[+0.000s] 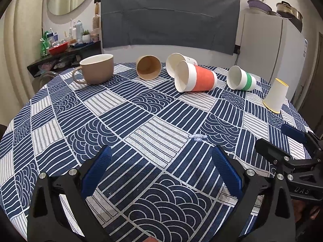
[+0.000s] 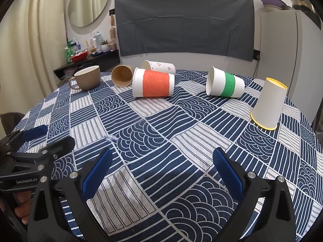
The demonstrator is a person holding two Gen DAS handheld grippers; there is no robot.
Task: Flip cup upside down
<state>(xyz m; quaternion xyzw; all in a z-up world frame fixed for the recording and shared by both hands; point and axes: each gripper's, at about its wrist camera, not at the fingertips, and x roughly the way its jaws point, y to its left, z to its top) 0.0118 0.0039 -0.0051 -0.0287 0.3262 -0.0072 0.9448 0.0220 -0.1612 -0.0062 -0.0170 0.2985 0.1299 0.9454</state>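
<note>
Several cups lie at the far side of the table. An orange-banded paper cup [image 1: 196,78] [image 2: 153,83], a green-banded cup [image 1: 241,78] [image 2: 225,82], a brown paper cup [image 1: 148,67] [image 2: 122,75] and a white cup with hearts [image 1: 177,61] [image 2: 159,66] lie on their sides. A yellow-rimmed white cup [image 1: 276,95] [image 2: 268,103] stands upside down at the right. A tan mug [image 1: 98,68] [image 2: 87,77] stands upright at the left. My left gripper [image 1: 161,169] and right gripper [image 2: 163,171] are open and empty, low over the near table.
The round table has a blue and white patterned cloth [image 1: 141,121] [image 2: 161,131]. A small clear scrap [image 1: 197,137] [image 2: 111,138] lies on it mid-table. The other gripper shows at each view's side [image 1: 292,145] [image 2: 30,143]. A cluttered shelf [image 1: 66,48] and a fridge [image 1: 268,46] stand behind.
</note>
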